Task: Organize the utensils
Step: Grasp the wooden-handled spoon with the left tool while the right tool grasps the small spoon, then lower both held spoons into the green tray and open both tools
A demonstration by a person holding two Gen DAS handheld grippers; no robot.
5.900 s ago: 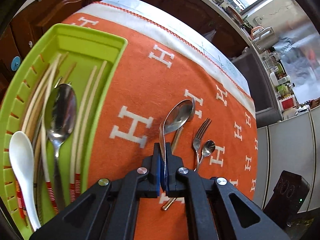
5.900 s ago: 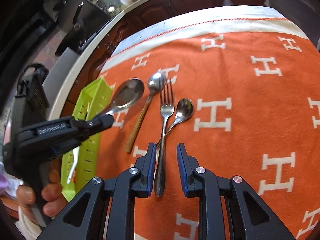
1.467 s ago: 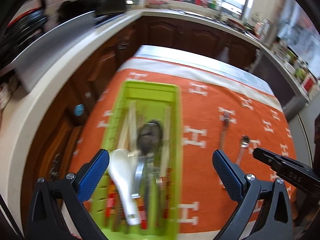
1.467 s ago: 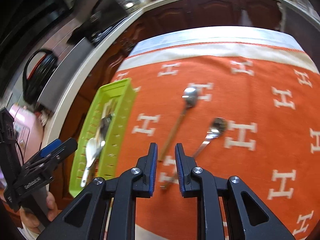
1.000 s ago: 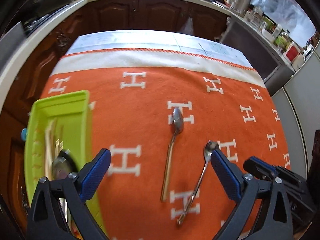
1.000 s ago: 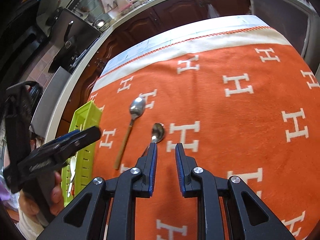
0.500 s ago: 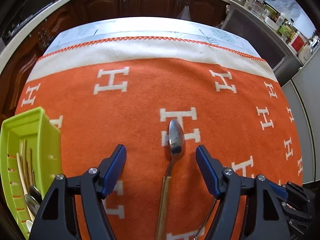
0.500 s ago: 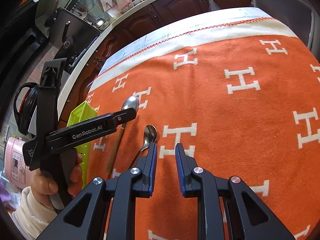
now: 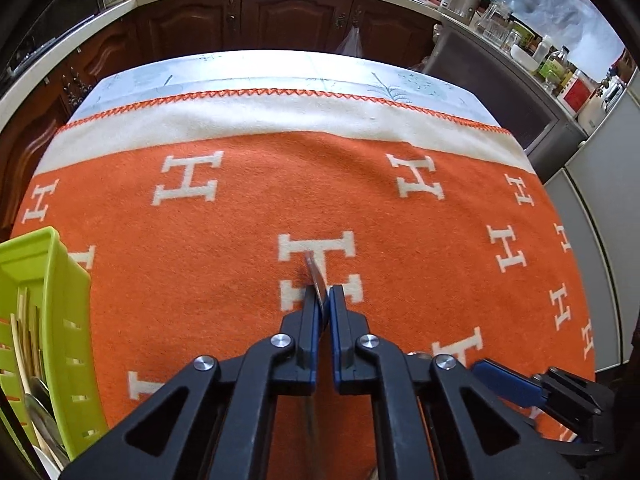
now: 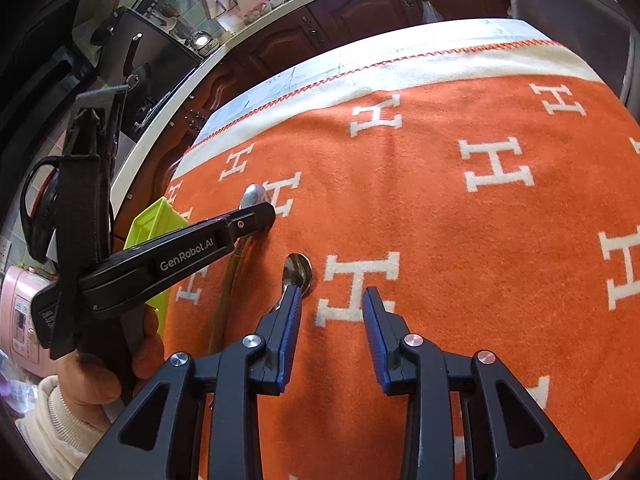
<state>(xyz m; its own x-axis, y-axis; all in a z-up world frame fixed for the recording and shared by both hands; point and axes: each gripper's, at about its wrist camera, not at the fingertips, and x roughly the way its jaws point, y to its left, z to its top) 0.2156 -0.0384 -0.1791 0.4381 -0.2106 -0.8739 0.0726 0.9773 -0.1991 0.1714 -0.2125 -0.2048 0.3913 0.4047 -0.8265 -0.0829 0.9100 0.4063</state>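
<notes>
Left gripper [image 9: 323, 304], lettered "GenRobot.AI", is pinching the long spoon [image 10: 253, 197] edge-on at its neck, jaws nearly closed, over a white "H" on the orange blanket [image 9: 224, 264]. Right gripper [image 10: 331, 312] is hanging partly open and gripping nothing, small spoon [image 10: 297, 269] lying just beside its left finger. Green tray [image 9: 60, 320] is sitting at the blanket's left edge, holding other utensils.

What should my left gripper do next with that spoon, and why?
Probably lift it and carry it left to the green tray. The left gripper is shut on the wood-handled spoon, which lies low against the orange cloth, and the tray already holds utensils.
</notes>
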